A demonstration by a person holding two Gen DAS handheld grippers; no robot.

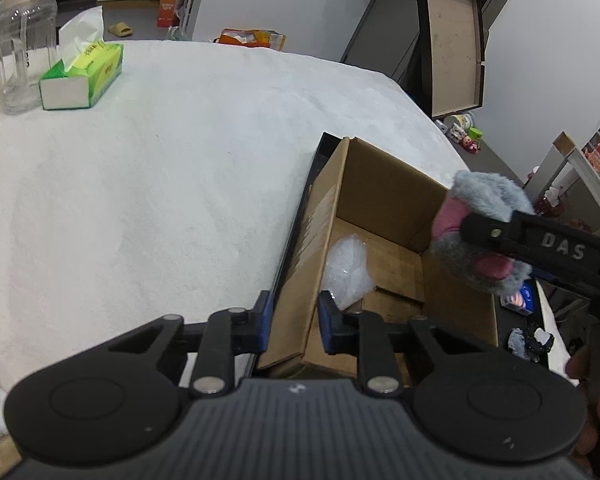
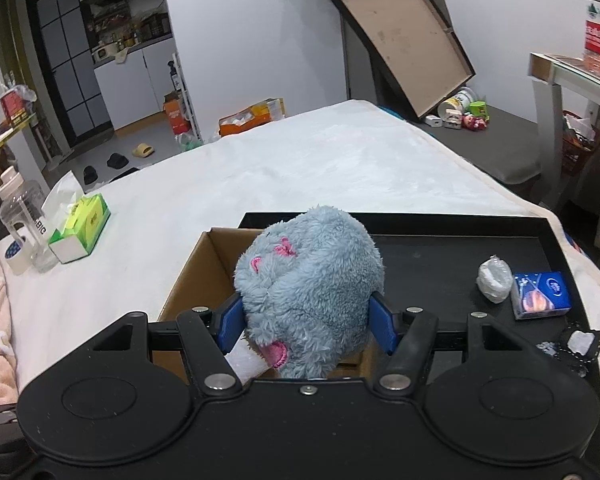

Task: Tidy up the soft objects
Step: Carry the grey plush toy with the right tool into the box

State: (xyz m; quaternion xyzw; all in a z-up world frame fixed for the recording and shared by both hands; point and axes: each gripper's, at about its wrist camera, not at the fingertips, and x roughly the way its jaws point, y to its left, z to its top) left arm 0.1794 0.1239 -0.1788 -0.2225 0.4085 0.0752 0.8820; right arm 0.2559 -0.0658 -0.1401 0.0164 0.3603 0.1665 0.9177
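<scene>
The right gripper (image 2: 306,322) squeezes a fluffy blue-grey plush toy (image 2: 308,292) between its blue pads and holds it up over the open cardboard box (image 1: 376,240). The box sits in a black tray (image 2: 500,224) on the white bed cover (image 1: 160,180). The left gripper (image 1: 292,322) is almost closed around the box's near wall, so it looks like it is keeping the box steady. A clear plastic bag (image 1: 346,272) already lies inside. What could go wrong – the toy is big and round, so it may catch on the box edge and roll off onto the tray. If the left gripper slips, the light box could tip or slide – then the toy misses
</scene>
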